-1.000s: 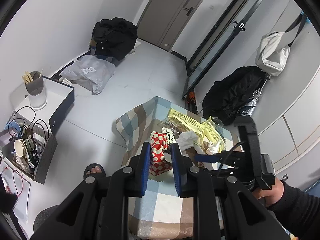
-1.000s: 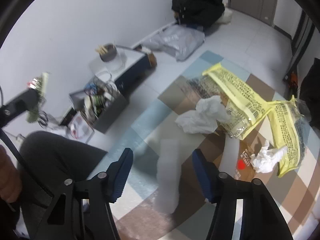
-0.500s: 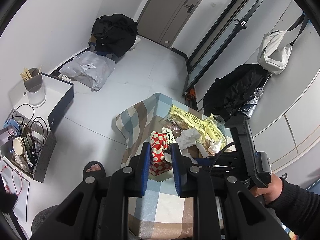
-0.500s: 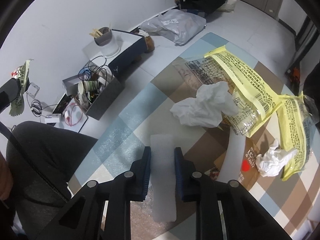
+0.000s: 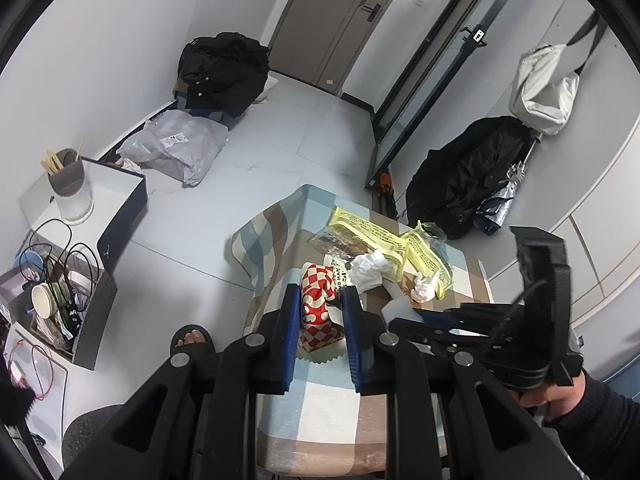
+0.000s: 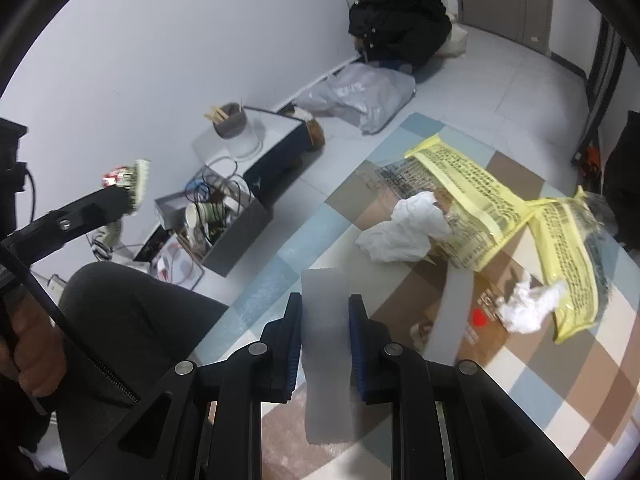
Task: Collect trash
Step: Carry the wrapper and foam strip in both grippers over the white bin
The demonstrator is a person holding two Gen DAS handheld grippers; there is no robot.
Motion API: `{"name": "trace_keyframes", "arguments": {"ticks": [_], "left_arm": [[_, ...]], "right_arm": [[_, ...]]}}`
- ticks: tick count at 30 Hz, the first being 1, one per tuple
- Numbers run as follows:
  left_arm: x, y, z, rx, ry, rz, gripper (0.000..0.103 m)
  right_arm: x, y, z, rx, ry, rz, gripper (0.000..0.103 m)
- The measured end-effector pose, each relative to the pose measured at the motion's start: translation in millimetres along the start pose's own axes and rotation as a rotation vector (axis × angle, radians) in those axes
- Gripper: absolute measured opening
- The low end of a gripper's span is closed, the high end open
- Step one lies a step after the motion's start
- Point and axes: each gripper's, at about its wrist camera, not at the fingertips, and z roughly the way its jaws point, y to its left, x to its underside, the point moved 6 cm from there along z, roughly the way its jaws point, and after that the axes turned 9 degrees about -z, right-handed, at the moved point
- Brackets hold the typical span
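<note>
My left gripper (image 5: 320, 298) is shut on a red-and-white checkered wrapper (image 5: 316, 314), held above the checked tablecloth (image 5: 320, 404). My right gripper (image 6: 325, 304) is shut on a white foam strip (image 6: 325, 364) that sticks out past its fingertips, just above the cloth (image 6: 580, 400). Beyond it lie a crumpled white tissue (image 6: 408, 228), two yellow plastic bags (image 6: 472, 184) and a smaller tissue ball (image 6: 528, 304) on brown cardboard (image 6: 404, 304). The left wrist view shows the same tissue (image 5: 368, 268) and bags (image 5: 376, 236), with the strip's end (image 5: 394, 308) beside the right gripper.
On the floor to the left stand an open box of cables and paper cups (image 5: 60, 304), a white box carrying a cup of chopsticks (image 5: 68, 188) and a grey plastic bag (image 5: 176, 148). A person's sandalled foot (image 5: 192, 338) and knee (image 6: 132, 320) are beside the table.
The right gripper's jaws closed on the foam strip, then raised it slightly off the cloth. The left gripper kept its hold on the checkered wrapper and stayed put.
</note>
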Motion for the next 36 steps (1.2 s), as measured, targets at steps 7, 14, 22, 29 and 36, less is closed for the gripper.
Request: {"name": "trace_keyframes", "arguments": {"ticks": [7, 14, 22, 29, 36], "left_arm": [[4, -22, -5, -0.007, -0.009, 0.042, 0.017], [11, -56, -8, 0.009, -0.001, 0.093, 0.017], [16, -114, -11, 0.067, -0.007, 0.176, 0.016], [24, -187, -12, 0.152, -0.011, 0.282, 0.017], [41, -275, 5, 0.272, 0.046, 0.364, 0.017]], "right_arm": [[17, -4, -43, -0.003, -0.106, 0.057, 0.021], [32, -20, -96, 0.032, -0.214, 0.112, 0.021], [50, -49, -171, 0.107, -0.330, 0.170, 0.021], [70, -71, -262, 0.193, -0.458, 0.206, 0.021], [110, -108, -338, 0.352, -0.546, 0.263, 0.021]]}}
